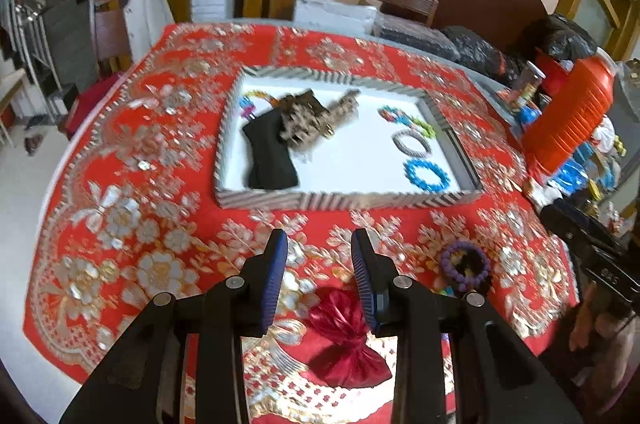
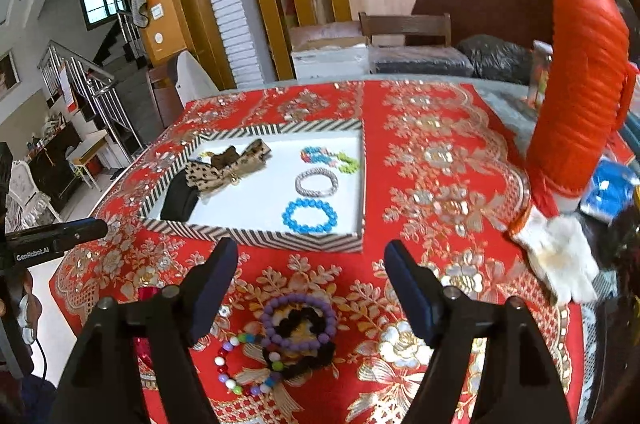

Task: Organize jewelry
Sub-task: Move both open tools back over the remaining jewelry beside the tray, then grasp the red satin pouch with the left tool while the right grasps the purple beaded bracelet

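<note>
- Red embroidered tablecloth (image 2: 432,159) covers the table; striped-rim tray (image 2: 256,238) with a white floor sits mid-table.
- Tray, right side: blue bead bracelet (image 2: 310,216) nearest the front rim, silver woven bracelet (image 2: 317,182) behind it, multicolour bracelet (image 2: 330,157) at the back. All three lie apart from one another.
- Tray, left side: leopard-print bow (image 2: 228,169) overlapping a black fabric piece (image 2: 180,201).
- Outside the tray, on the cloth: purple bead bracelet (image 2: 298,322) lying on a dark scrunchie (image 2: 308,354); mixed-colour bead string (image 2: 240,368) just left of it, touching.
- Right gripper (image 2: 312,280): jaws spread wide, nothing between the pads, hanging above the purple bracelet, no contact visible.
- Left gripper (image 1: 320,276): jaws partly parted, nothing gripped; dark red satin bow (image 1: 348,344) lies on the cloth below and between the fingers, not pinched.
- From the left wrist view the purple bracelet sits right of that gripper, near it.
- Orange ribbed jug (image 2: 580,95) stands at the table's right edge; white glove (image 2: 560,256) lies at its base.
</note>
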{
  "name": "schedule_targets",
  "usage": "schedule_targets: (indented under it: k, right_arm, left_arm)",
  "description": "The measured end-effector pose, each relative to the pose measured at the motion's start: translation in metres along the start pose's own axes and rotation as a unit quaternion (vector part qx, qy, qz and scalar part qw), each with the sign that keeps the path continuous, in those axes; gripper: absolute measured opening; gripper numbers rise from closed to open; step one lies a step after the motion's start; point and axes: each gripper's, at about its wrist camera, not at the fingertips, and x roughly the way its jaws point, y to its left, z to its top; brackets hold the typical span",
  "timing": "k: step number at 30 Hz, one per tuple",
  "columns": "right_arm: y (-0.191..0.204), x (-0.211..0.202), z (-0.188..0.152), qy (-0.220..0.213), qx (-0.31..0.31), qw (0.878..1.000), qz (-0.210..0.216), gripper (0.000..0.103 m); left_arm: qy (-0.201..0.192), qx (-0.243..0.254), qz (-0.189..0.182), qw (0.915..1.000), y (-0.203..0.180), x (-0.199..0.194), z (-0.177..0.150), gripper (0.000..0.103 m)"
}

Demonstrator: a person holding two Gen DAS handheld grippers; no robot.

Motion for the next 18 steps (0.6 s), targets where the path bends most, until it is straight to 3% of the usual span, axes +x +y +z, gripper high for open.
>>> schedule_targets:
  k: [4, 8, 12, 16, 18]
  right_arm:
    - [0.003, 0.011, -0.006, 0.016, -0.015, 1.000, -0.002, 0.079]
    - [0.001, 0.022, -0.014, 0.044, -0.019, 0.999, -0.005, 0.078]
    - [-0.004, 0.030, -0.018, 0.069, -0.018, 0.997, -0.010, 0.065]
    - [-0.006, 0.035, -0.027, 0.077, -0.026, 0.997, -0.013, 0.065]
    - [-0.008, 0.042, -0.031, 0.092, -0.027, 0.995, -0.012, 0.053]
  left_arm:
    - [0.036, 0.017, -0.025, 0.9989, -0.006, 0.013, -0.010, 0.029]
    - [0.059, 0.028, -0.028, 0.9975, -0.007, 0.023, -0.023, 0.029]
    - [0.081, 0.024, -0.034, 0.9958, -0.005, 0.032, -0.034, 0.029]
    - [0.088, 0.026, -0.033, 0.9953, -0.007, 0.034, -0.047, 0.029]
    - [0.091, 0.025, -0.033, 0.9950, -0.008, 0.035, -0.053, 0.029]
